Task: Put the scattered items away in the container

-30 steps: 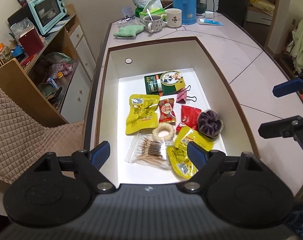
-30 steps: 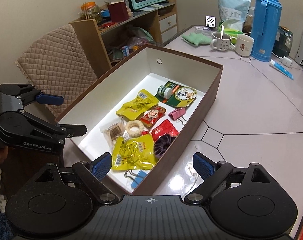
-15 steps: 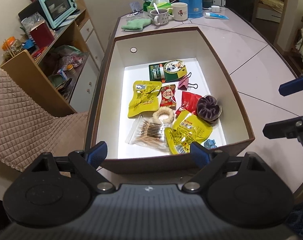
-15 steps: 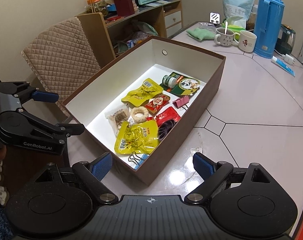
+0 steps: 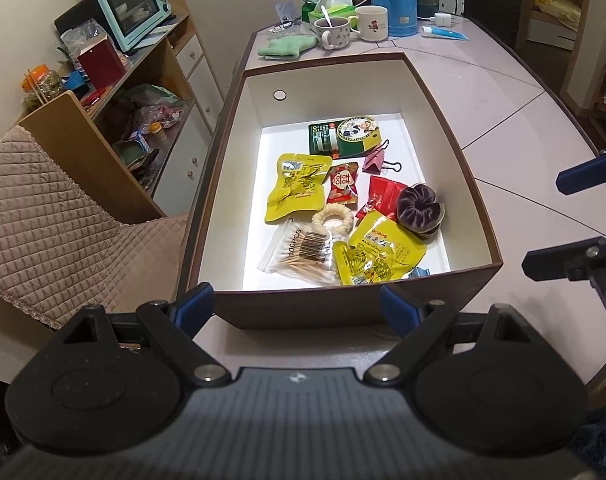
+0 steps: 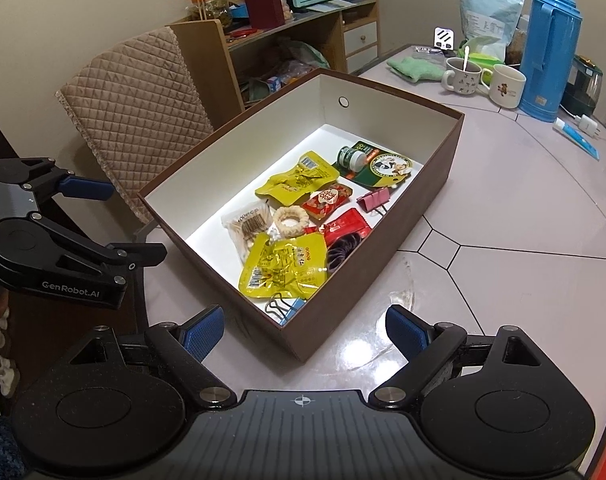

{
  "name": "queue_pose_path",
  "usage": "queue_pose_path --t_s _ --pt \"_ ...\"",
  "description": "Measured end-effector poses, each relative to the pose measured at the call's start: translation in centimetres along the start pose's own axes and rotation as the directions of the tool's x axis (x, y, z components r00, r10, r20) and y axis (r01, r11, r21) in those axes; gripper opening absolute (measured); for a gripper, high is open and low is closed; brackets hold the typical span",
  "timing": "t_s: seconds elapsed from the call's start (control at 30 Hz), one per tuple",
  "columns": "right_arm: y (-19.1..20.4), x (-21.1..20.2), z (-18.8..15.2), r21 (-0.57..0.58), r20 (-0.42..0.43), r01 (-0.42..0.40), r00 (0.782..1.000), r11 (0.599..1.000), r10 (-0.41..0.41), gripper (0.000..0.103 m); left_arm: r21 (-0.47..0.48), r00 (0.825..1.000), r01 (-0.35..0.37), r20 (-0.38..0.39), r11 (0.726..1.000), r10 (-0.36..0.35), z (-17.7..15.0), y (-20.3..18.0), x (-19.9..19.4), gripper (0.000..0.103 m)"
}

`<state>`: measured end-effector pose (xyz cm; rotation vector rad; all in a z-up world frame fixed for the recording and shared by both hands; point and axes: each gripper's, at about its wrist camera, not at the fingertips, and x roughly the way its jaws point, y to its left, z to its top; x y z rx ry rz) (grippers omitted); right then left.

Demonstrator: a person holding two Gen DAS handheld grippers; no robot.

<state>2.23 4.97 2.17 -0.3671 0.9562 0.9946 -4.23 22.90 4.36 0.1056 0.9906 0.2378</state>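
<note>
Just short of the box's near wall, the left gripper (image 5: pixel 293 307) hangs w/ jaws spread, nothing between them; right gripper (image 6: pixel 305 330) likewise spread & empty, off the near corner. Risk, as I judge it: either tool dipping low could clip the box (image 6: pixel 431 184) rim & shove it across the slick table (image 6: pixel 503 280). Inside the box: two yellow snack packs (image 5: pixel 297 192), cotton swabs (image 5: pixel 299 254), purple scrunchie (image 5: pixel 419 210), pink binder clip (image 5: pixel 377 162), green card (image 5: pixel 345 136) etc. Looks like all's in.
</note>
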Motion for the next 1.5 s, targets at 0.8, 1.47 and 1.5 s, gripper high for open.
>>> queue_pose_path --t_s 0.8,1.47,1.5 --pt "-0.7 -0.6 -2.1 -0.041 -0.026 -0.01 1.0 0.999 0.009 0.09 -0.03 1.0 -0.02 -0.015 0.999 0.019 -1.4 -2.6 -1.1 0.088" --pt "-0.7 -0.2 -2.0 -0.067 -0.031 -0.044 0.999 0.997 0.042 0.09 -0.047 0.998 -0.066 0.001 0.997 0.066 -1.7 -2.7 -1.5 0.087" --pt "-0.6 -0.1 -1.9 -0.07 -0.029 -0.046 0.999 0.997 0.044 0.09 -0.048 0.998 -0.068 -0.001 0.997 0.068 -1.7 -2.5 -1.5 0.087"
